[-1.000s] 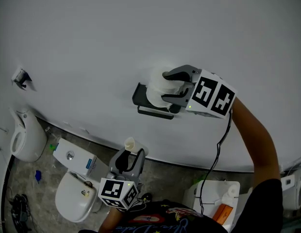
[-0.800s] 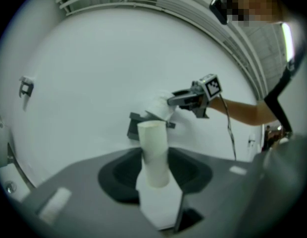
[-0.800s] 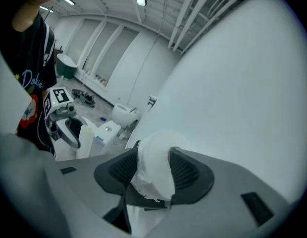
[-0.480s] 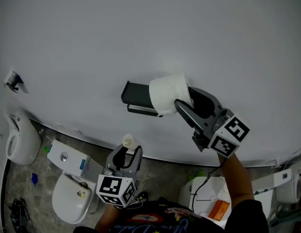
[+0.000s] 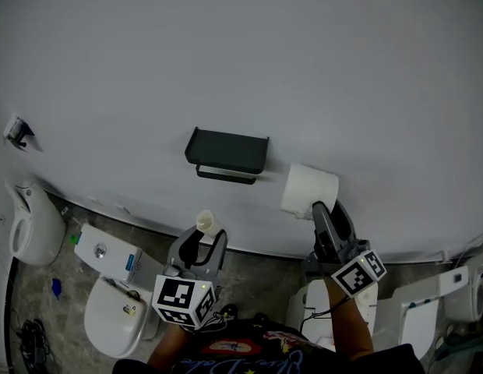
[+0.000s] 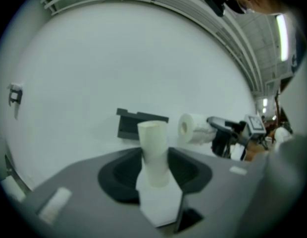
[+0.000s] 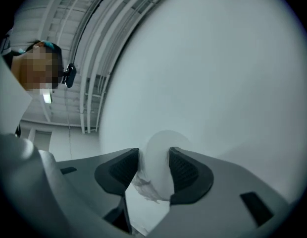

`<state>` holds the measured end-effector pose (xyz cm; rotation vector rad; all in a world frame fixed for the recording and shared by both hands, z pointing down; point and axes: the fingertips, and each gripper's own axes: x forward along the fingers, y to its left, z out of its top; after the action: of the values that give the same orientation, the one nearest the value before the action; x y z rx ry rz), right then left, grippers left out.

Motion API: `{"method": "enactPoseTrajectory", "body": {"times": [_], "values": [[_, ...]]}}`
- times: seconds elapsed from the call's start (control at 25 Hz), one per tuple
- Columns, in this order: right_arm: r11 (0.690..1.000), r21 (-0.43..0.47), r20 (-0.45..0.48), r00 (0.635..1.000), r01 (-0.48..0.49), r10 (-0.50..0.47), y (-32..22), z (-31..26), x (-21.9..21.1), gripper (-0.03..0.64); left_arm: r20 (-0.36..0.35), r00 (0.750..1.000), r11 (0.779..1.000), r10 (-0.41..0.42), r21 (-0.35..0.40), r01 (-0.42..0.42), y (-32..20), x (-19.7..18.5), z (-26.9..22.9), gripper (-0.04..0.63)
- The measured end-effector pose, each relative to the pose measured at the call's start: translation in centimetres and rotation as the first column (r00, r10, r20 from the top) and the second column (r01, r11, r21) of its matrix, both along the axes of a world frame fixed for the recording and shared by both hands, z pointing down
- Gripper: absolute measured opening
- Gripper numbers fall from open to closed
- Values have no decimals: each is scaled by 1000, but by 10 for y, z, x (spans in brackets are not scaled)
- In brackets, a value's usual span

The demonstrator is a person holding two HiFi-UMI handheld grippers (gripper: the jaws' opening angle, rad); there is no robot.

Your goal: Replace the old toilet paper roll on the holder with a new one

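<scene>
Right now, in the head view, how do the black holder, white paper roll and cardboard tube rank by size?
1-2. black holder and paper roll: about alike, the holder wider.
3. cardboard tube: clearly smallest.

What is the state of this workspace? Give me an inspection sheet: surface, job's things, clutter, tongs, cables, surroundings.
Surface: white wall, bare apart from the holder and a small bracket.
Job's things: black holder empty; full paper roll off it, lower right, in the right tongs; cardboard tube in the left tongs.
Clutter: a blue bit and a green bit on the floor, too small to name.
Tongs: left tongs shut on the cardboard tube; right tongs gripping the full paper roll, jaws having just closed a little on it.
Cables: one cable hangs from the right tongs; a dark tangle lies on the floor.
Surroundings: a toilet below the holder, another at far left.
</scene>
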<state>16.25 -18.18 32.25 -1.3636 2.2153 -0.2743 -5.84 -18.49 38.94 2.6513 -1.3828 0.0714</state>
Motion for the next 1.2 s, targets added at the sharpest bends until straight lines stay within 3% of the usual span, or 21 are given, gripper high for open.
{"method": "enactPoseTrajectory", "body": {"times": [0.16, 0.52, 0.8, 1.2], "values": [[996, -88, -6, 1000, -2, 1, -19, 47, -5, 199, 4, 1000, 1000, -19, -3, 19, 3, -7, -2, 170], [990, -75, 74, 991, 119, -114, -60, 53, -54, 196, -13, 995, 995, -100, -18, 100, 8, -39, 1, 170], [971, -88, 69, 974, 220, -215, -80, 57, -106, 195, -22, 987, 987, -157, -23, 156, 14, -62, 3, 170], [959, -134, 64, 968, 250, -243, -90, 61, -147, 196, -33, 979, 980, -199, -31, 198, 23, -78, 6, 170]]}}
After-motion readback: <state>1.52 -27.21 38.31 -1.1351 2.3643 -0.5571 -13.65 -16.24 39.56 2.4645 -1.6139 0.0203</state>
